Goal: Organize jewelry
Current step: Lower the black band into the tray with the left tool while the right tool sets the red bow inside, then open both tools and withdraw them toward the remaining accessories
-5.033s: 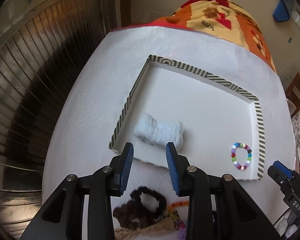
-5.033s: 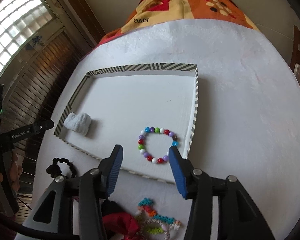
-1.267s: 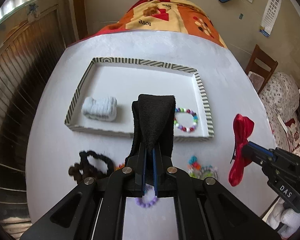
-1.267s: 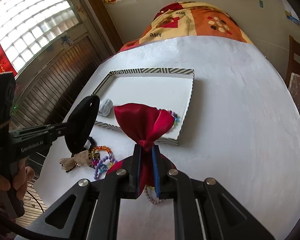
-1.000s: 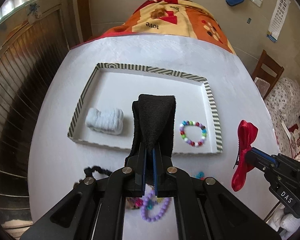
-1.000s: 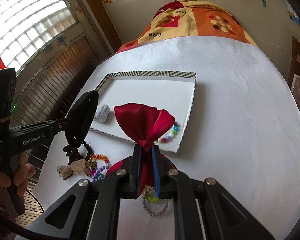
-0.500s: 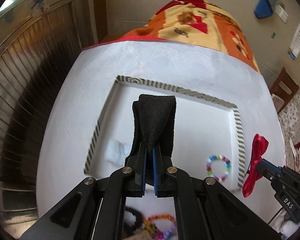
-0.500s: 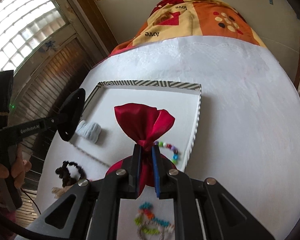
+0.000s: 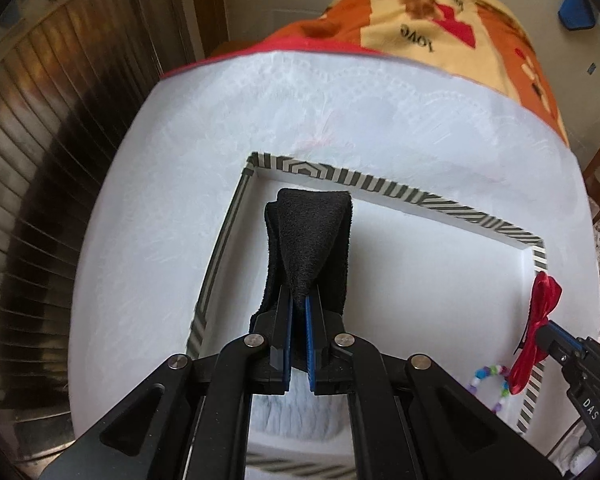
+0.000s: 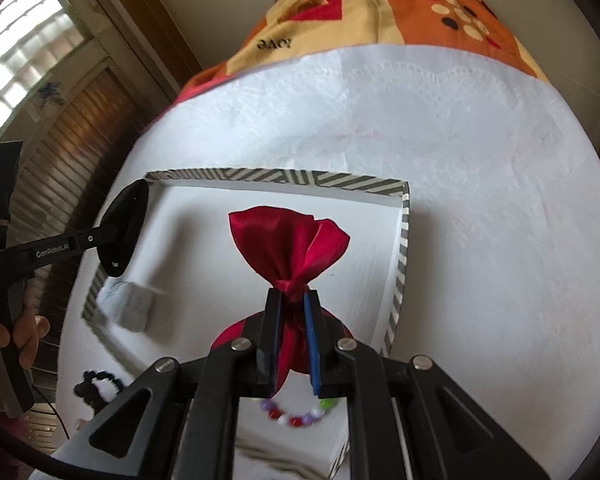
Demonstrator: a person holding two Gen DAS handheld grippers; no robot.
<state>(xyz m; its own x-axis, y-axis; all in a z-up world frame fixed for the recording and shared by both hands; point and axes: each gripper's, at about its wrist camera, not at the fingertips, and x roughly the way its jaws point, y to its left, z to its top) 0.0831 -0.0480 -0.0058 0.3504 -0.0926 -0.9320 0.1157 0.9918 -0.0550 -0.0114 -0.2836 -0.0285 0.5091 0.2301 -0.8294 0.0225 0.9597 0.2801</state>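
Note:
My left gripper [image 9: 298, 312] is shut on a black fabric headband [image 9: 310, 240] and holds it over the far left corner of the white tray with a striped rim [image 9: 400, 192]. My right gripper [image 10: 291, 304] is shut on a red satin bow [image 10: 288, 240] over the tray's [image 10: 284, 178] right half. A white scrunchie [image 10: 128, 306] lies in the tray's near left corner, also below my left gripper [image 9: 292, 408]. A coloured bead bracelet [image 10: 300, 418] lies in the tray under my right gripper, and shows at the right [image 9: 490, 384].
A black scrunchie [image 10: 96, 390] lies on the white tablecloth [image 10: 480, 200] in front of the tray. An orange patterned blanket [image 10: 360, 12] lies beyond the table. A wooden shutter [image 9: 40, 160] is on the left.
Both grippers have moved forward and lower over the tray with their items held. The loose jewellery in front of the tray has dropped out of the left view.

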